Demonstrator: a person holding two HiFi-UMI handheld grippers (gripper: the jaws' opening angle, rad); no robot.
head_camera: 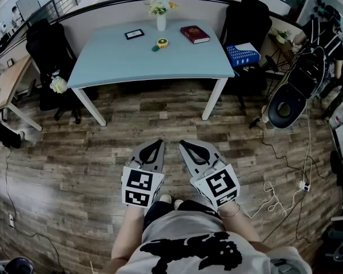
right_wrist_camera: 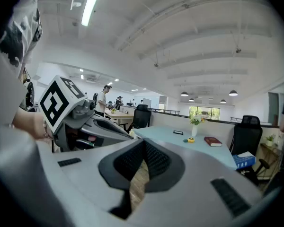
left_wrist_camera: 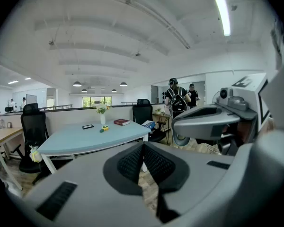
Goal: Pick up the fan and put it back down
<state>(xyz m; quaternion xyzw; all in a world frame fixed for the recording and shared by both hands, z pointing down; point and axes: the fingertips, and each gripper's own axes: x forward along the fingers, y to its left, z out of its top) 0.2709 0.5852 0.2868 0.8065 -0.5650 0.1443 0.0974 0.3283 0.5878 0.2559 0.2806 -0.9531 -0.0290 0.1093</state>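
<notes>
Left gripper [head_camera: 158, 144] and right gripper [head_camera: 183, 144], jaws clenched empty, well short of the surface [head_camera: 114, 61]; yellow object [head_camera: 162, 41], possibly the fan, could be knocked by unopened jaws.

Head view steeply down from above, gripper views low and near level — all share the distant table [head_camera: 114, 56]

A blue table [head_camera: 120, 61] bears vase [head_camera: 161, 22], red book [head_camera: 195, 34], dark tablet [head_camera: 134, 34], yellow fan [head_camera: 161, 43].

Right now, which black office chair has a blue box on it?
The black office chair right of the light blue table; the left one has none.
</notes>
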